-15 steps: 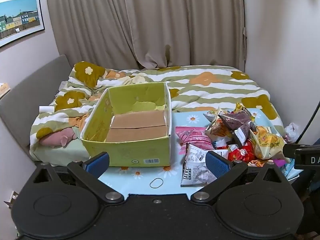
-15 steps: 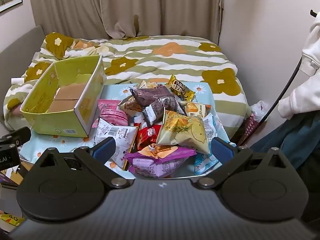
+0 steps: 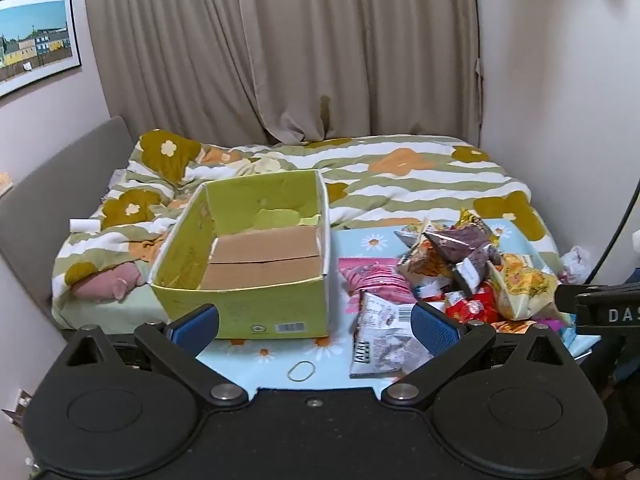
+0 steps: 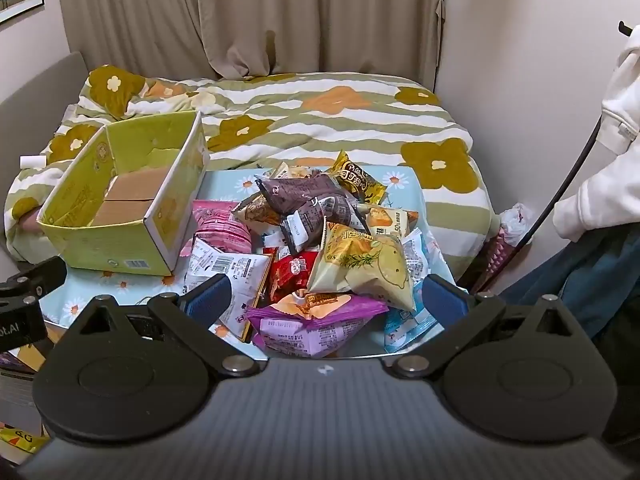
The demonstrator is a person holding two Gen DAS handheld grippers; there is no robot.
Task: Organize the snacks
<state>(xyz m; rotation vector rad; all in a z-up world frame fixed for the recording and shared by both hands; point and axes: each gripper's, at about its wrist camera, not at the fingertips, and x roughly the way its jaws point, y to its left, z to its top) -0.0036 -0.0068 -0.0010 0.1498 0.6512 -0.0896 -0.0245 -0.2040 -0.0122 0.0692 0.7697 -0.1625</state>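
An empty yellow-green cardboard box (image 3: pixel 244 312) (image 4: pixel 100 246) stands on a pale blue daisy-print cloth (image 3: pixel 256 364) at the foot of a bed. To its right lies a heap of snack packets (image 3: pixel 468 272) (image 4: pixel 320 240): a pink one (image 4: pixel 220 228), a dark brown one (image 4: pixel 304 196), a yellow lemon one (image 4: pixel 368 268), a purple one (image 4: pixel 316 322), a white one (image 3: pixel 380 340). My left gripper (image 3: pixel 314 326) hangs open in front of the box and the white packet. Wide open too, my right gripper (image 4: pixel 326 300) hovers just before the heap with nothing between its pads.
A rubber band (image 3: pixel 301 371) lies on the cloth near the front edge. Behind is the bed with a striped flower duvet (image 3: pixel 400 184), curtains and walls. A person's white sleeve (image 4: pixel 600 200) and a black cable (image 4: pixel 560 196) are at the right.
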